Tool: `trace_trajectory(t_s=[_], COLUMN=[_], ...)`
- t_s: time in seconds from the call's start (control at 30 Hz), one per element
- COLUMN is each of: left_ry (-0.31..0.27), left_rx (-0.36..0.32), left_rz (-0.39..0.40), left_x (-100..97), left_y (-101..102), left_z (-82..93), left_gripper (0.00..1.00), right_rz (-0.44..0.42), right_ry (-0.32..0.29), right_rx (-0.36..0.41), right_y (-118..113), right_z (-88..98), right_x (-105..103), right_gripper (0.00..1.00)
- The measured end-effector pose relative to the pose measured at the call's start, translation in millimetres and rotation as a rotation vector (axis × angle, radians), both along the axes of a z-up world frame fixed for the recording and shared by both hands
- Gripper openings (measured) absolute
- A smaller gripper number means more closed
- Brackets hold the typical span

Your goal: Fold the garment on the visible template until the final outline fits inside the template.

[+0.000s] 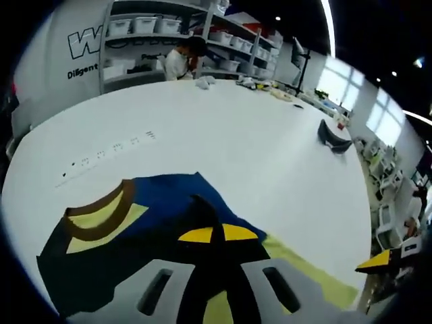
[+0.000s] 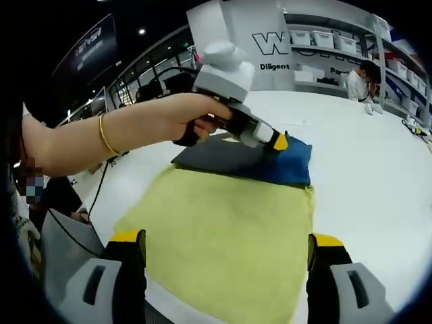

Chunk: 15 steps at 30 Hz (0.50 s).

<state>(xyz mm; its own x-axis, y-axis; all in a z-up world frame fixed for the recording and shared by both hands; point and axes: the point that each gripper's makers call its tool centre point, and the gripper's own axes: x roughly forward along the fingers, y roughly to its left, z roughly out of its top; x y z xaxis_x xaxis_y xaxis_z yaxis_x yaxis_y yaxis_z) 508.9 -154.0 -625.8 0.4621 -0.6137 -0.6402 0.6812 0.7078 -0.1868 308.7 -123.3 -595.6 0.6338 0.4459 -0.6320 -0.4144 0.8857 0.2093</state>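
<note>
A dark navy and blue garment (image 1: 169, 209) with a brown collar (image 1: 101, 209) lies folded on the far part of a yellow-green template (image 2: 223, 229) on the white table. My left gripper (image 1: 216, 234) is shut, with a fold of the dark fabric pinched between its yellow tips. In the right gripper view a hand holds that left gripper (image 2: 278, 143) at the garment's (image 2: 270, 162) blue corner. My right gripper (image 2: 226, 239) stands open, jaws wide apart above the template's near part, holding nothing. Its yellow tip (image 1: 378, 260) also enters the left gripper view at the lower right.
The white table (image 1: 256, 155) stretches far beyond the garment. A dark curved object (image 1: 334, 135) lies near its far right edge. Small items (image 1: 270, 88) and a person (image 1: 179, 61) are at the back by shelves of white bins (image 1: 145, 27). Small black marks (image 1: 108, 152) dot the table.
</note>
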Motion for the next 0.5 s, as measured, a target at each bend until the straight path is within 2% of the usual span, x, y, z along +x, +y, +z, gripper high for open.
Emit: trace_trajectory(t_s=[0.2,0.33,0.5], left_ry=[0.01,-0.013,-0.046], left_rx=[-0.035,-0.044,-0.059], left_rz=[-0.011,-0.033,-0.035], left_x=[-1.5,-5.9,-4.7], left_y=[-10.4,-12.2,3.1], left_z=[-5.2,0.1,16.6], left_gripper=[0.05,0.24,0.34], right_rz=[-0.003,-0.005,-0.007], right_ry=[0.01,0.012,0.012], right_rx=[0.002,0.002,-0.002], right_y=[-1.9,-2.7,-2.6], right_z=[-4.5,-5.1,-4.6], right_x=[0.0,1.2,4.1], right_gripper=[0.99,0.99,0.99])
